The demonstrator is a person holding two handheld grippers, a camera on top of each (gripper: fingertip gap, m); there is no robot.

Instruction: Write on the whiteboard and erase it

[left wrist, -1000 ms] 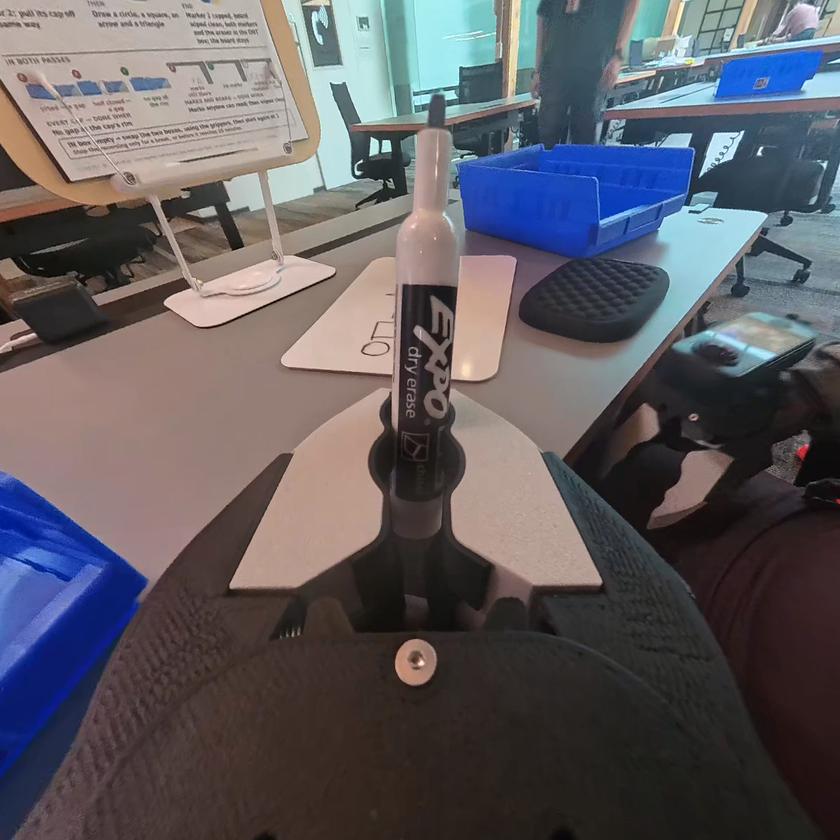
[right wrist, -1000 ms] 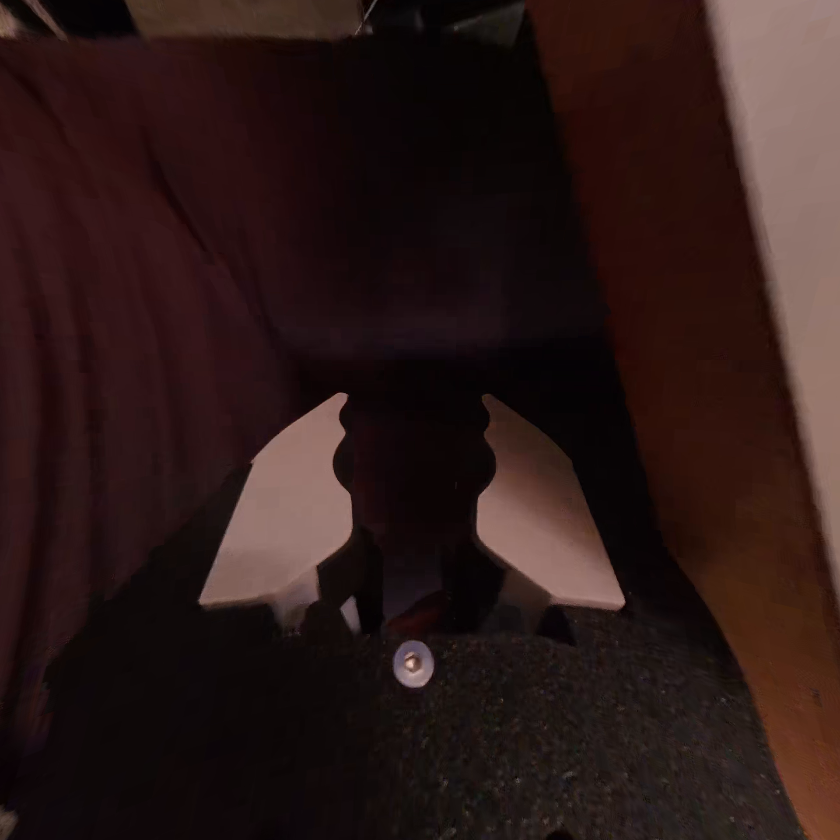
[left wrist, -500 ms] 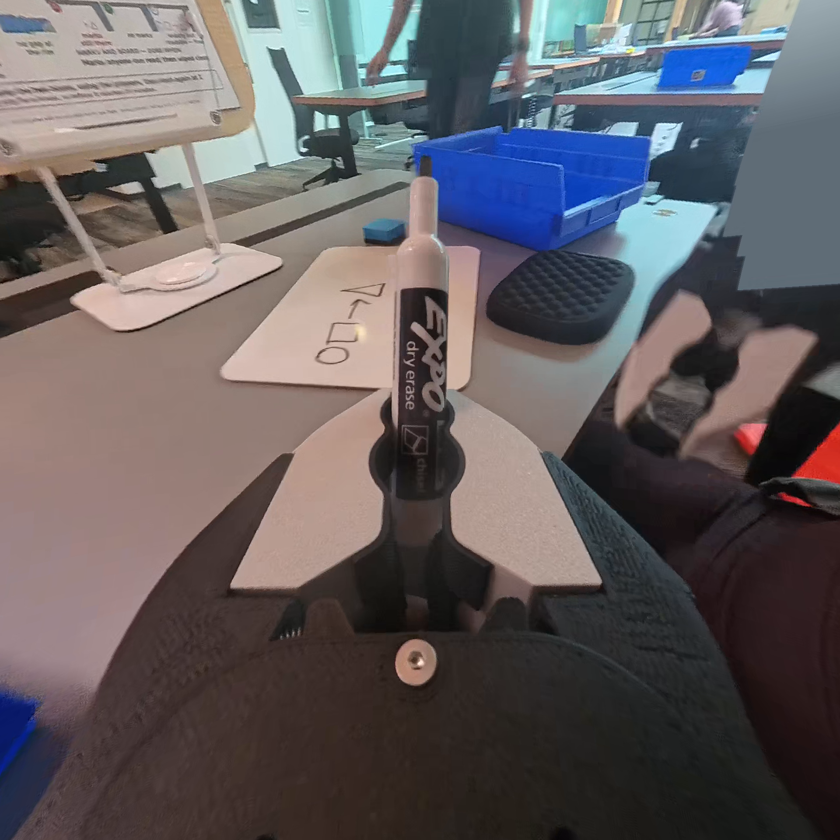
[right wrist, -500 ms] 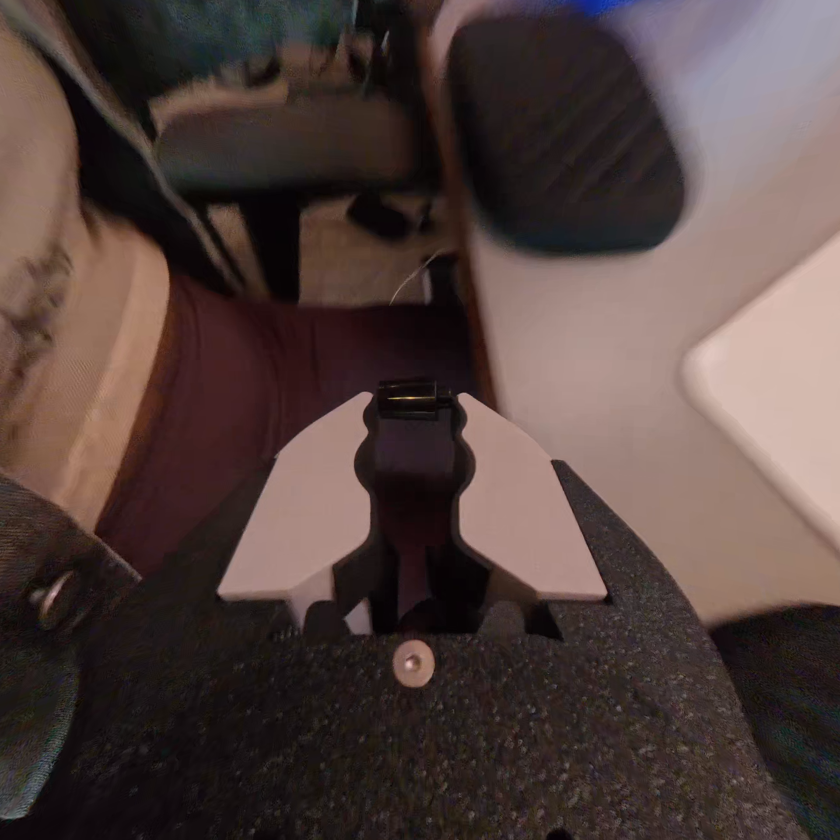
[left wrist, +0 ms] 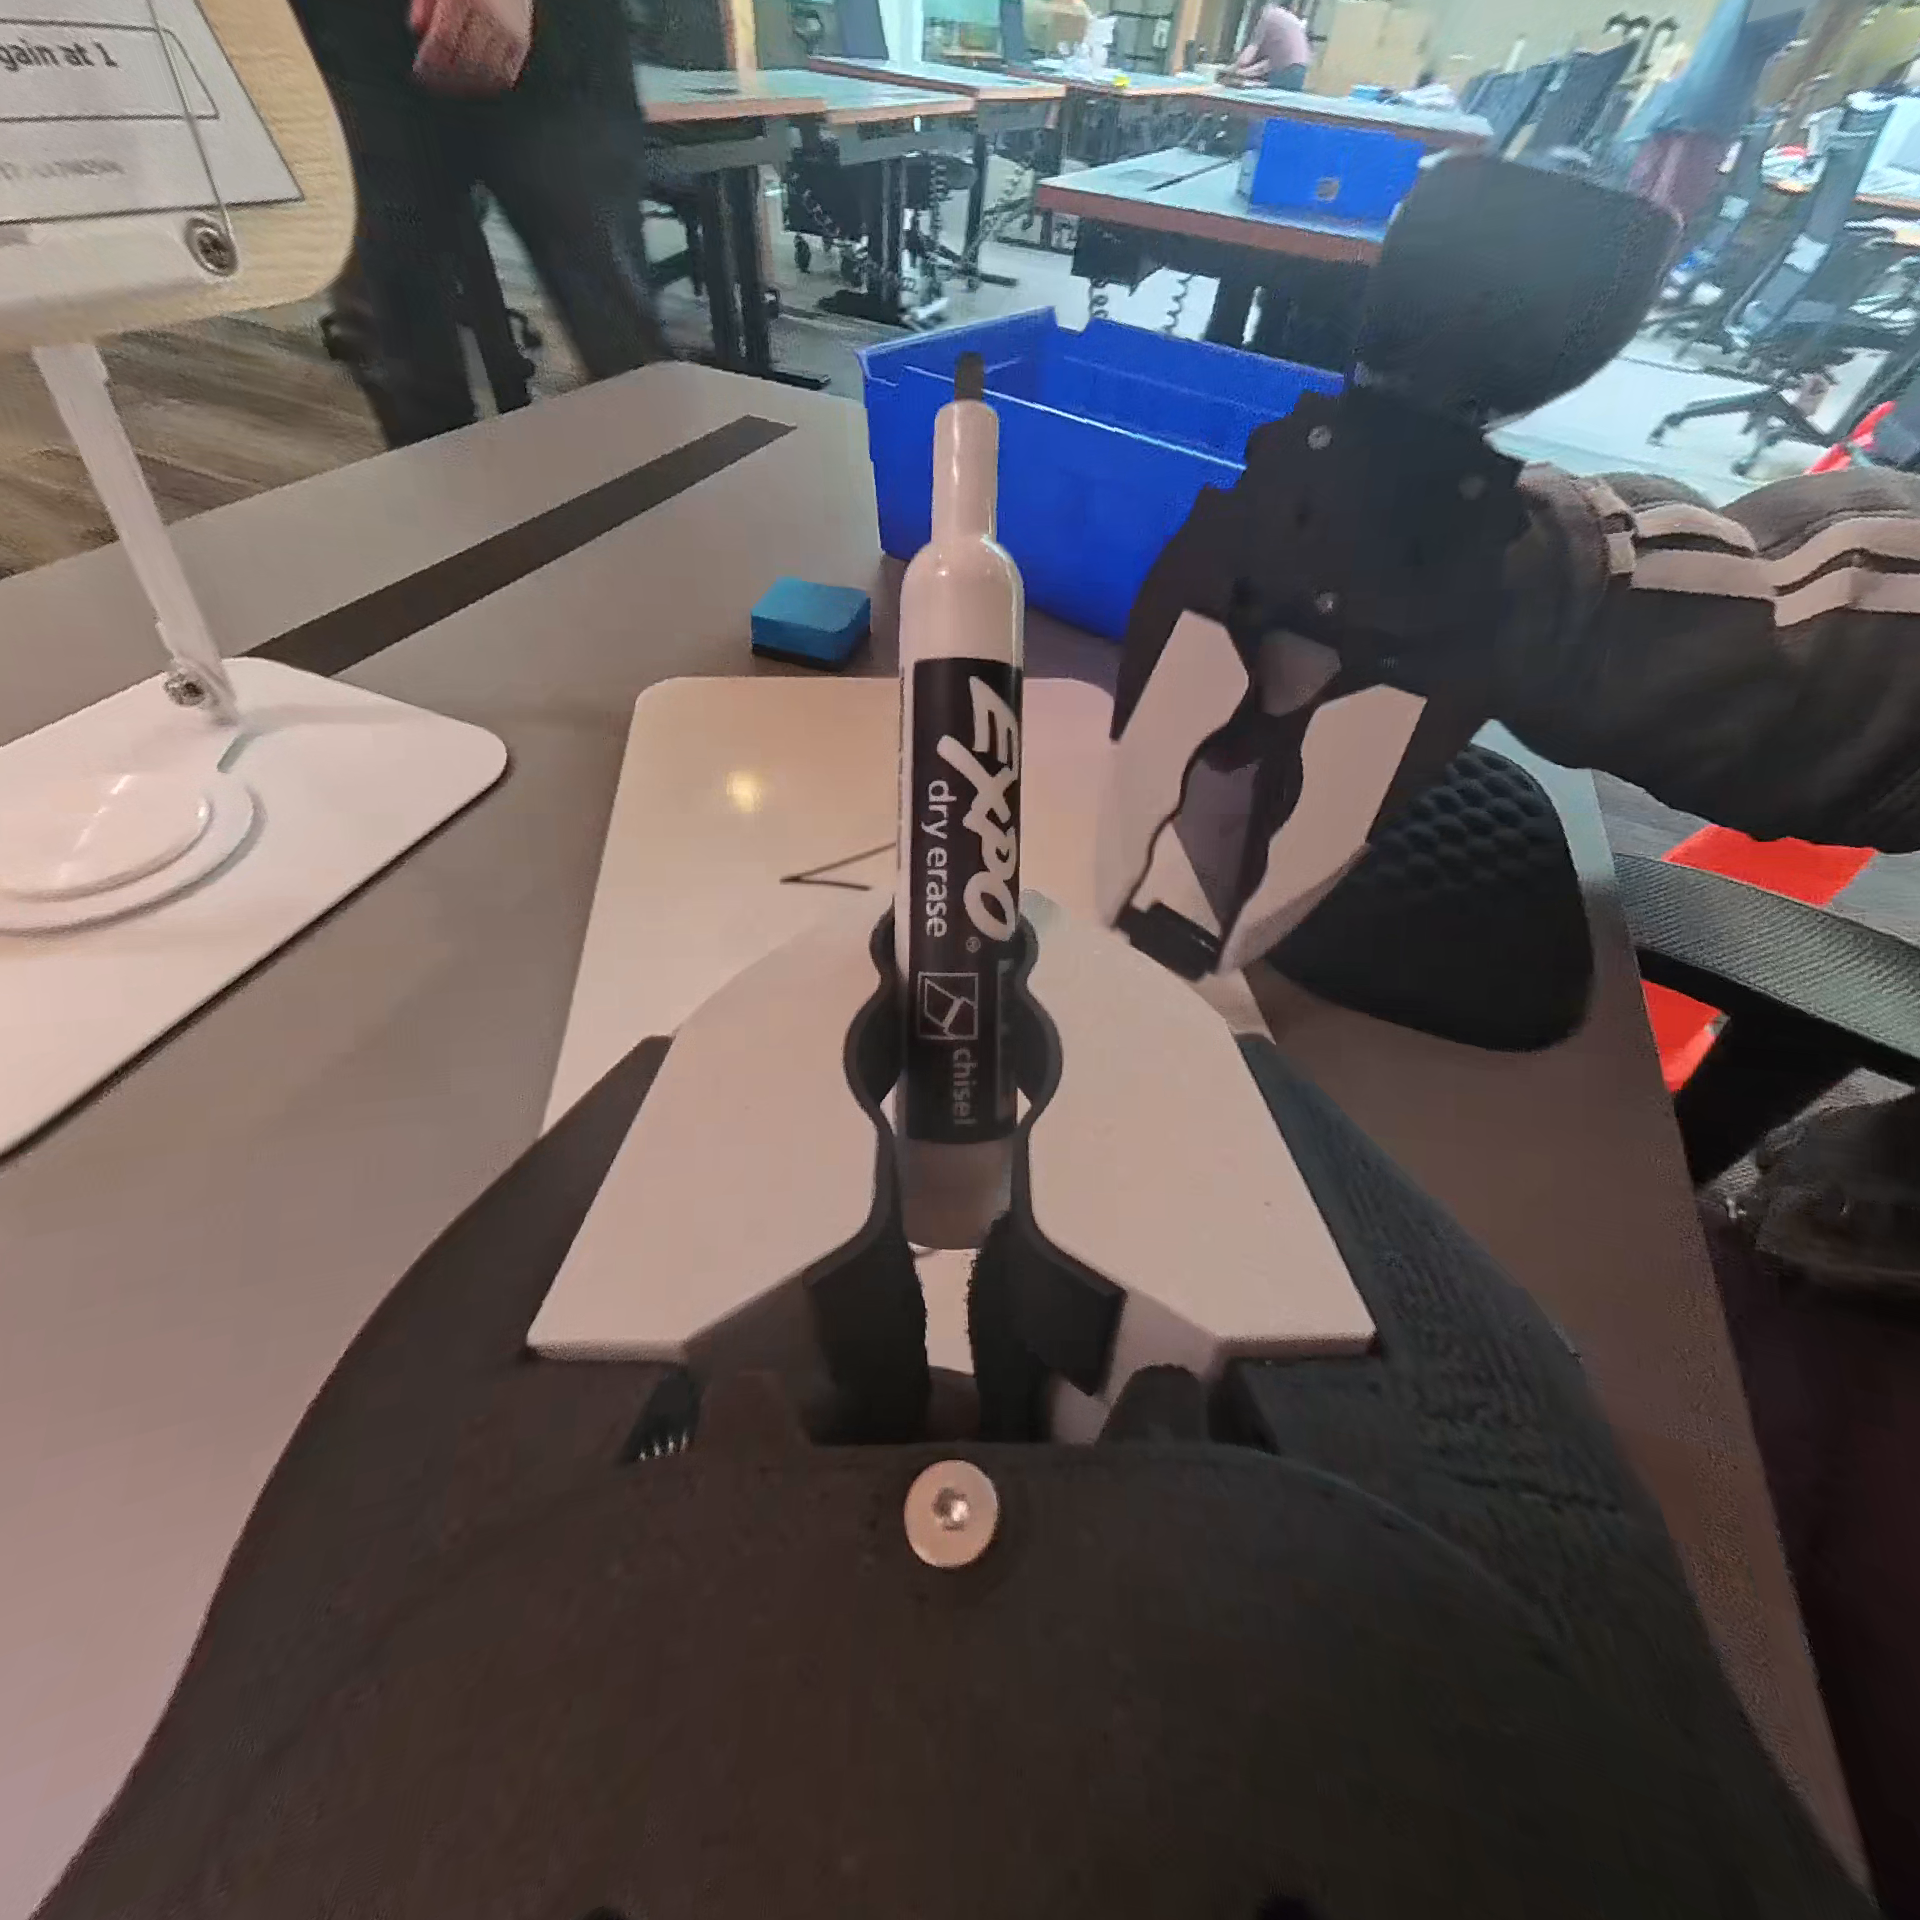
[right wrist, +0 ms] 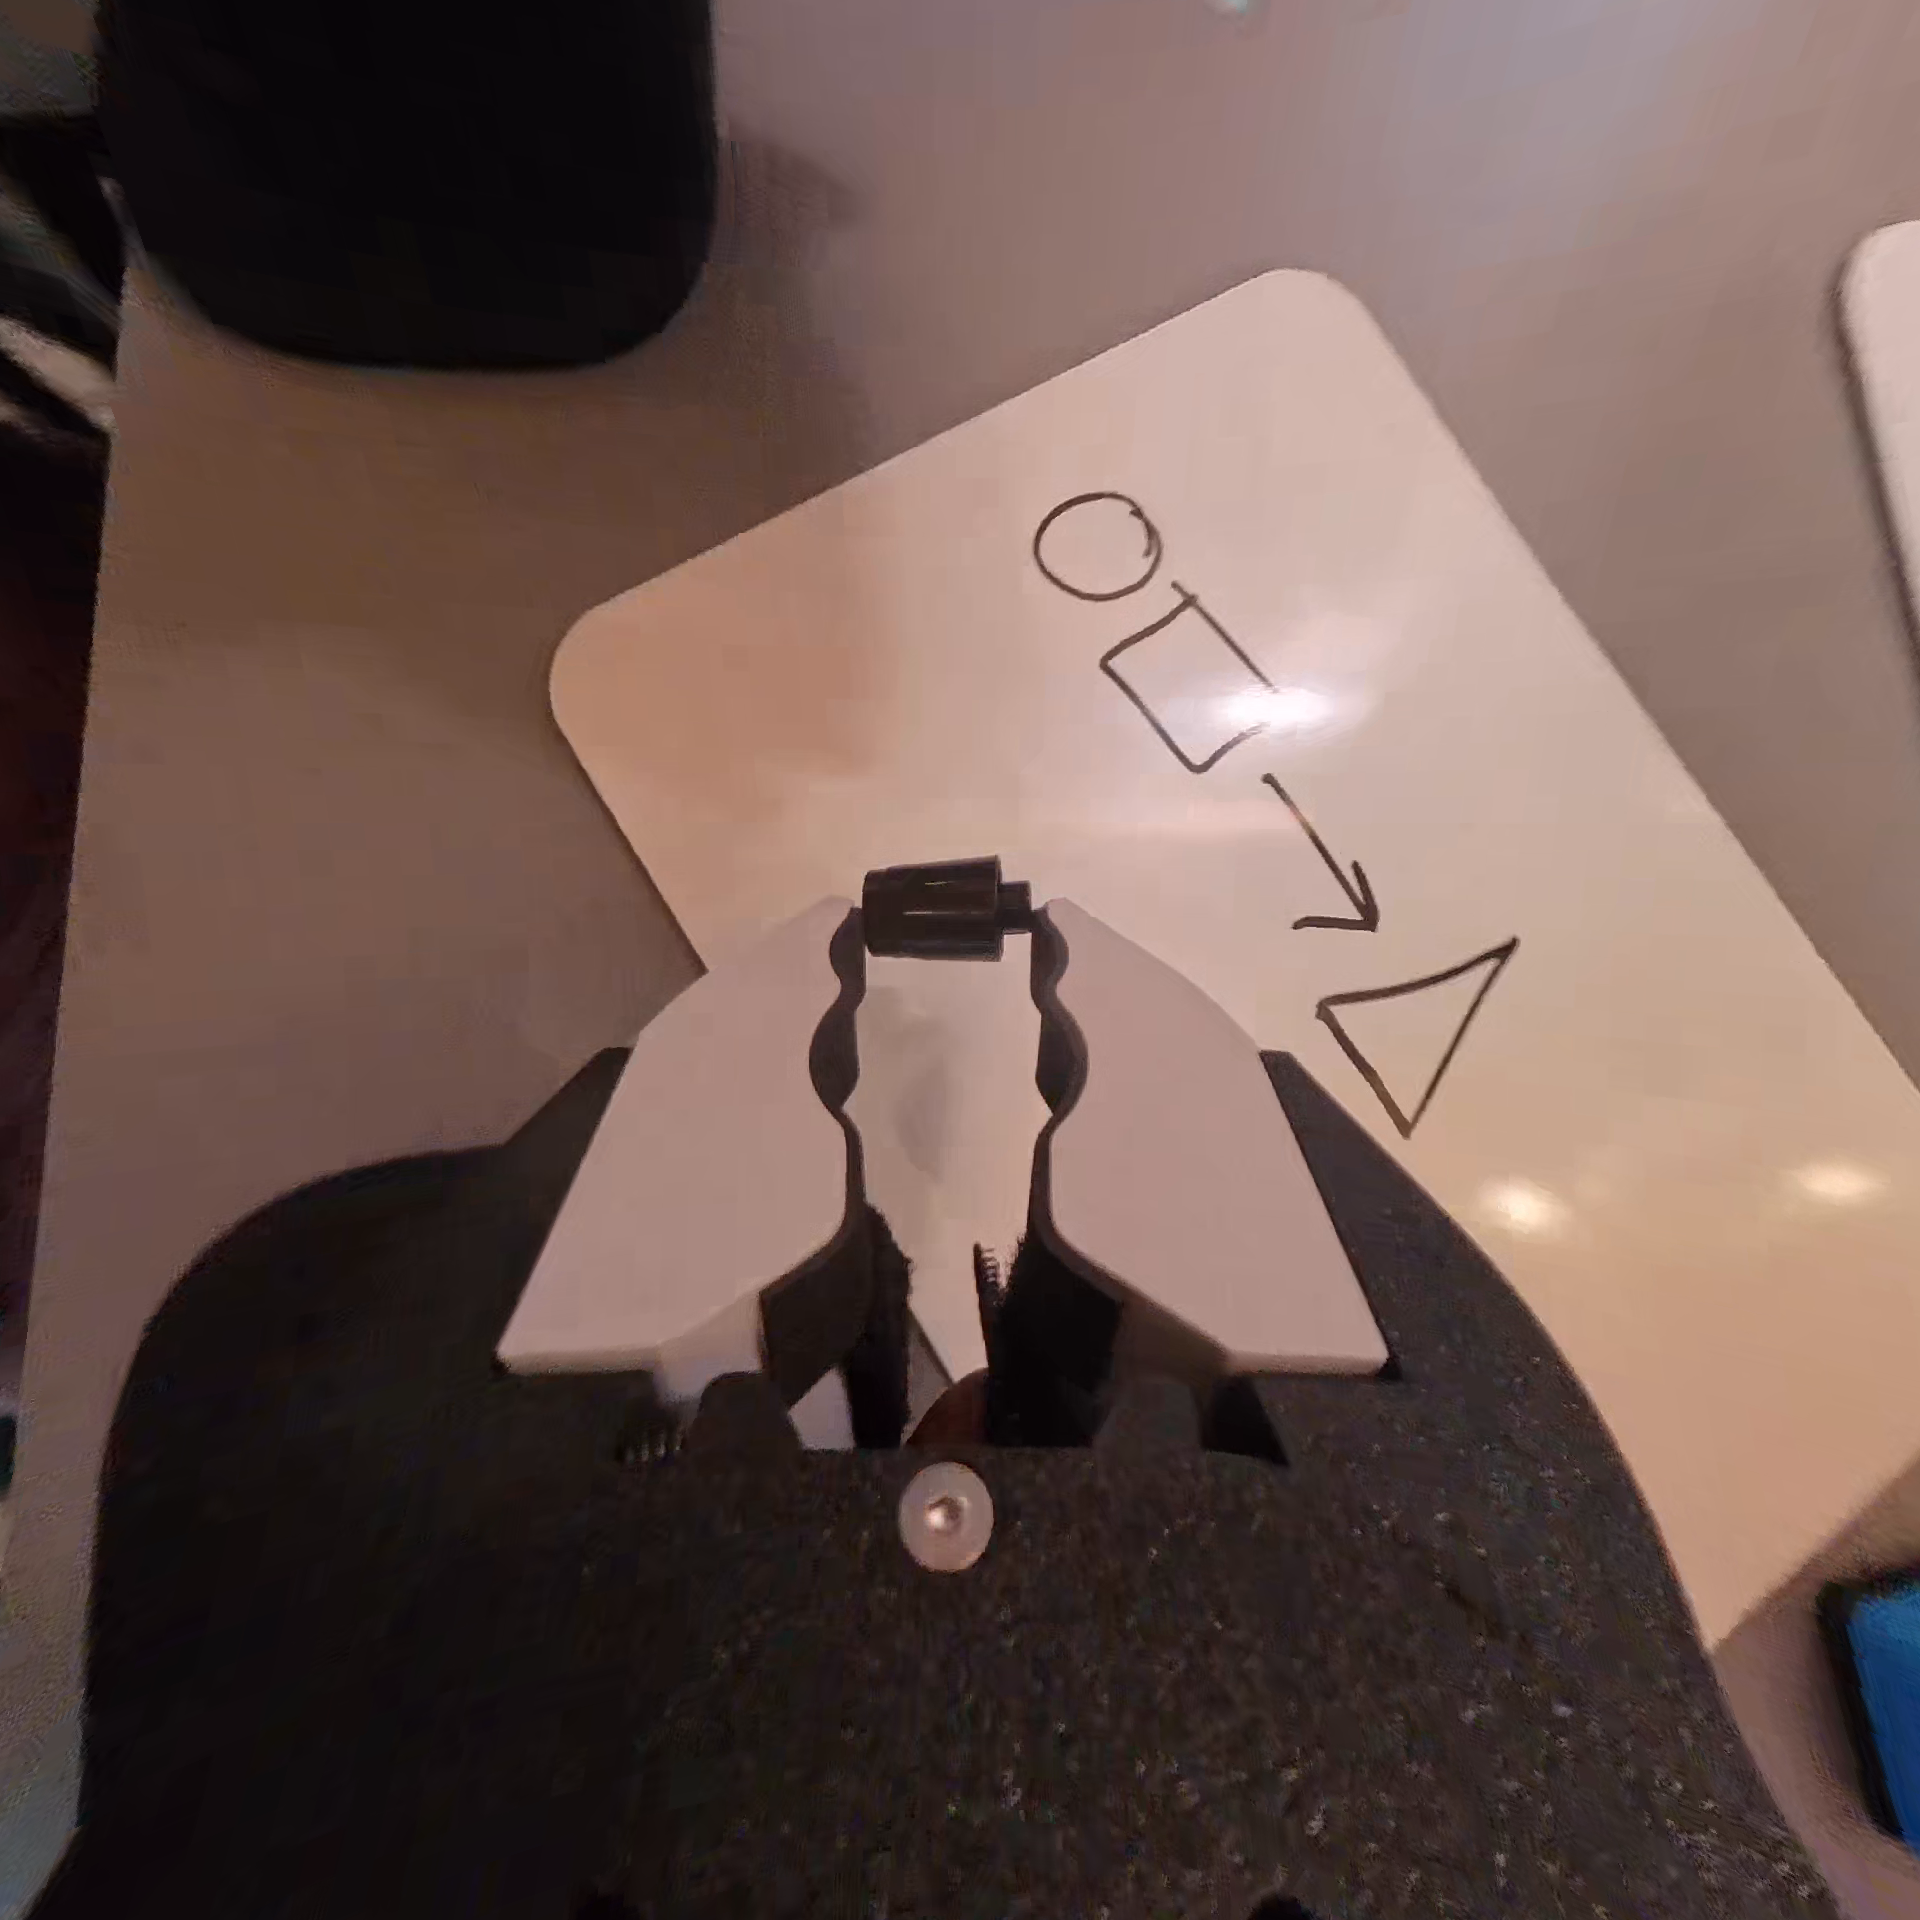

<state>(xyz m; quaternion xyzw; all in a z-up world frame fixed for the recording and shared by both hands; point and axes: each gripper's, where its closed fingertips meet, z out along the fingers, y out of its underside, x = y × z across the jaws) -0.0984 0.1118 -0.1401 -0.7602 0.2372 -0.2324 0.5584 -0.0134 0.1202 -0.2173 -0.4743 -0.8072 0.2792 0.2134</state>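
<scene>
My left gripper (left wrist: 954,966) is shut on an uncapped dry-erase marker (left wrist: 961,769), tip pointing up and away. The white whiteboard (left wrist: 727,821) lies on the grey table ahead; in the right wrist view the whiteboard (right wrist: 1351,520) carries a drawn circle, square, arrow and triangle. My right gripper (right wrist: 945,920) is shut on the black marker cap (right wrist: 935,920), held crosswise at its fingertips above the board's near corner. The right gripper (left wrist: 1174,935) also shows in the left wrist view, pointing down at the board's right edge. A blue eraser (left wrist: 810,620) sits behind the board.
A blue bin (left wrist: 1081,468) stands at the back of the table. A black textured pad (left wrist: 1455,914) lies right of the board, near the table's edge. A white sign stand (left wrist: 208,758) is at the left. A person (left wrist: 468,156) stands behind the table. My right fingertips sit around 12 cm from my left ones. My left tips are about 30 cm from the blue eraser (left wrist: 810,620), my right tips only 25 cm.
My right gripper rose from under the table, now holding the cap, and moved over the whiteboard. My left gripper moved forward with the marker, closer to the board.
</scene>
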